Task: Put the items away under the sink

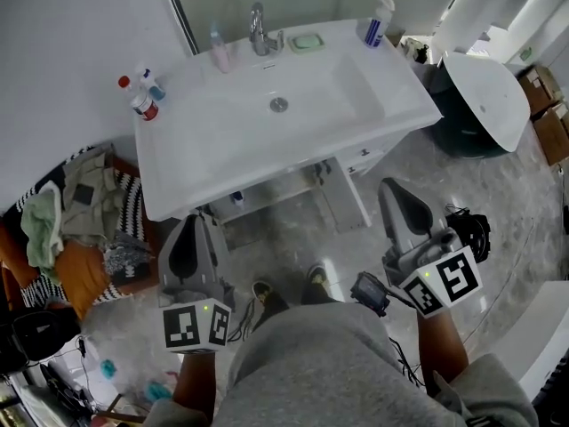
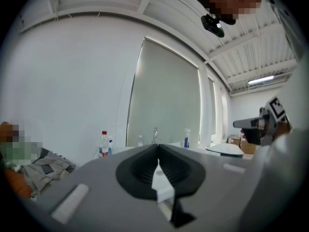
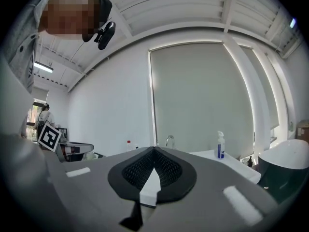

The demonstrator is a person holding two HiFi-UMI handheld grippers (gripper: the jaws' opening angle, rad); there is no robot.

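Note:
On the white sink top stand a red-capped bottle, a small blue-topped bottle, a pink bottle, a green soap dish and a white-and-blue spray bottle. Under the basin an open space shows. My left gripper hangs shut and empty in front of the sink's left end, tilted upward. My right gripper is shut and empty too, off the sink's right front corner. The red-capped bottle and the spray bottle show past the closed jaws.
A faucet rises at the back of the basin. A heap of clothes lies at the left on the floor. A white lid over a dark bin stands at the right, with cardboard boxes beyond. The person's shoes rest on the tiles.

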